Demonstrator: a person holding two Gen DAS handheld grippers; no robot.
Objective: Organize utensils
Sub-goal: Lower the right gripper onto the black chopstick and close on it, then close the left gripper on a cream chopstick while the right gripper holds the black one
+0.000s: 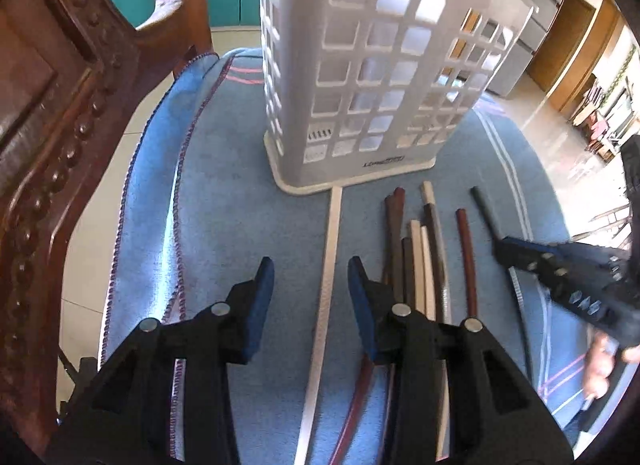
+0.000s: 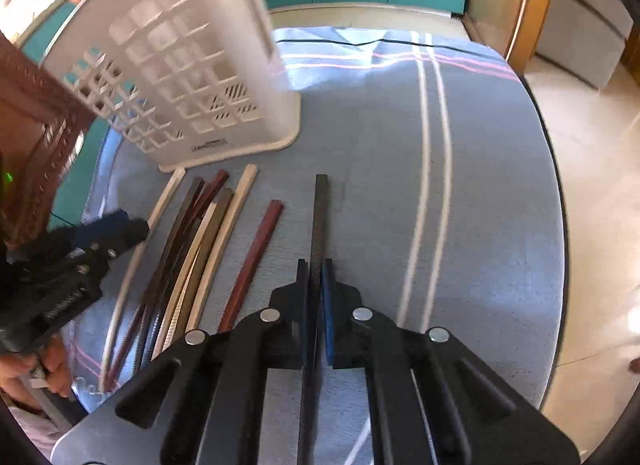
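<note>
Several chopsticks [image 1: 416, 249] in brown, cream and red lie side by side on a blue cloth [image 1: 240, 193], in front of a white slotted utensil holder [image 1: 368, 77]. My left gripper [image 1: 310, 285] is open and empty, hovering over a single pale chopstick [image 1: 330, 261]. My right gripper [image 2: 316, 277] is shut on a black chopstick [image 2: 320, 217] that lies to the right of the bundle [image 2: 200, 249]. The right gripper also shows at the right in the left wrist view [image 1: 504, 249]. The holder [image 2: 180, 73] stands upright behind the chopsticks.
A carved wooden chair [image 1: 60, 113] stands close at the left of the table. The blue cloth [image 2: 460, 185] with white and pink stripes covers the round table. A lone red chopstick [image 2: 252, 261] lies between the bundle and the black one. Tiled floor lies beyond the right edge.
</note>
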